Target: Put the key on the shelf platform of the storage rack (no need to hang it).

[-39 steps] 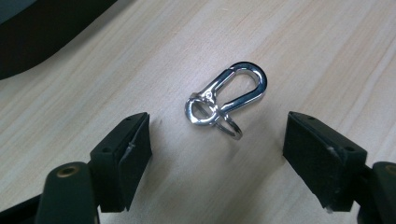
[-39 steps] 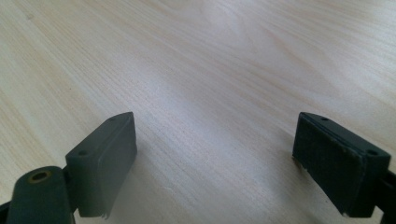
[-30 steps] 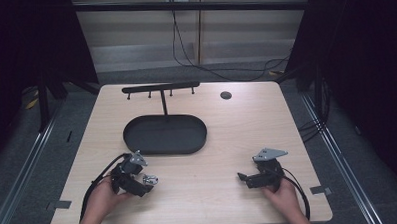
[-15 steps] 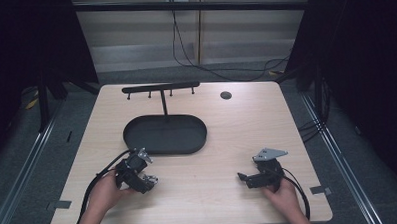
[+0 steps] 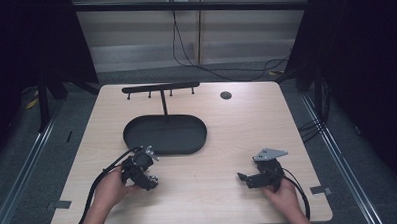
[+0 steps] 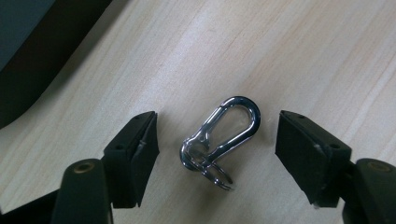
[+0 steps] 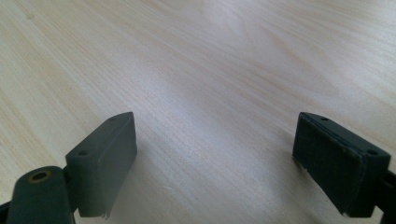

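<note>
A shiny metal carabiner (image 6: 222,138) with a small key ring on it lies flat on the wooden table. My left gripper (image 6: 217,149) is open and hangs right above it, one jaw on each side, neither touching the clip. From above, the left gripper (image 5: 148,180) sits at the front left of the table, just in front of a black oval tray (image 5: 137,139). My right gripper (image 5: 245,180) is open at the front right over bare wood, its jaws (image 7: 215,163) wide apart with nothing between them.
A black T-shaped rack (image 5: 160,87) with small pegs stands at the back, its post rising from the tray. A small dark round disc (image 5: 226,95) lies at the back right. Cables trail from both grippers toward the front edge.
My left gripper has turned and shifted slightly to the right over the carabiner. The right gripper has stayed still.
</note>
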Motion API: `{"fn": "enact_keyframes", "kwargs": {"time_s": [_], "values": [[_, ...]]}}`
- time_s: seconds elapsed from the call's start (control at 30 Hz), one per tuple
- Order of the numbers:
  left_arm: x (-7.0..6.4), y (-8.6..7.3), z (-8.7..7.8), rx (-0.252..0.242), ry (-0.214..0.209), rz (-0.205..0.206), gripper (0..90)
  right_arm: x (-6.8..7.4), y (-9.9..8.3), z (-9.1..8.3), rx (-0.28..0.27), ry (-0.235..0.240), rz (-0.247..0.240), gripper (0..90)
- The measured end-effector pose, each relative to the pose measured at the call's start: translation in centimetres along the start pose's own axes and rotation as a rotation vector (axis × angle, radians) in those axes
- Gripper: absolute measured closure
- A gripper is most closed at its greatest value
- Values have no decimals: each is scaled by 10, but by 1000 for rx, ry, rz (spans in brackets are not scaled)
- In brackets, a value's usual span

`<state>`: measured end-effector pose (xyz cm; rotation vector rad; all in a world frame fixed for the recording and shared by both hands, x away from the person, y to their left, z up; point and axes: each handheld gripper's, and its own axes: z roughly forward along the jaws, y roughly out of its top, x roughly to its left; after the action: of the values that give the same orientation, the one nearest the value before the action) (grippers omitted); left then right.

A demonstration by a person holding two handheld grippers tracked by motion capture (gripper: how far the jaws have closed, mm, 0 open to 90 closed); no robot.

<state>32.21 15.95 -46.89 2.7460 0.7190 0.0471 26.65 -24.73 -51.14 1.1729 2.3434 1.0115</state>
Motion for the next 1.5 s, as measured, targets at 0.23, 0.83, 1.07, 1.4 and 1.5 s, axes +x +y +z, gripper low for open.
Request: {"fn": "enact_keyframes", "kwargs": {"time_s": [0.23,0.83,1.07,1.4,1.5], "values": [[-1,3,1,29,-7,6,344,0,0,0,1,0,2,129],[-5,3,0,21,-9,37,650,1,0,-1,5,-1,10,129],[-8,7,0,44,-15,42,701,0,0,0,3,-1,7,129],[-7,14,2,68,-13,36,621,1,0,-1,5,-1,10,129],[-10,16,3,66,-17,44,682,1,0,0,5,0,9,129]]}}
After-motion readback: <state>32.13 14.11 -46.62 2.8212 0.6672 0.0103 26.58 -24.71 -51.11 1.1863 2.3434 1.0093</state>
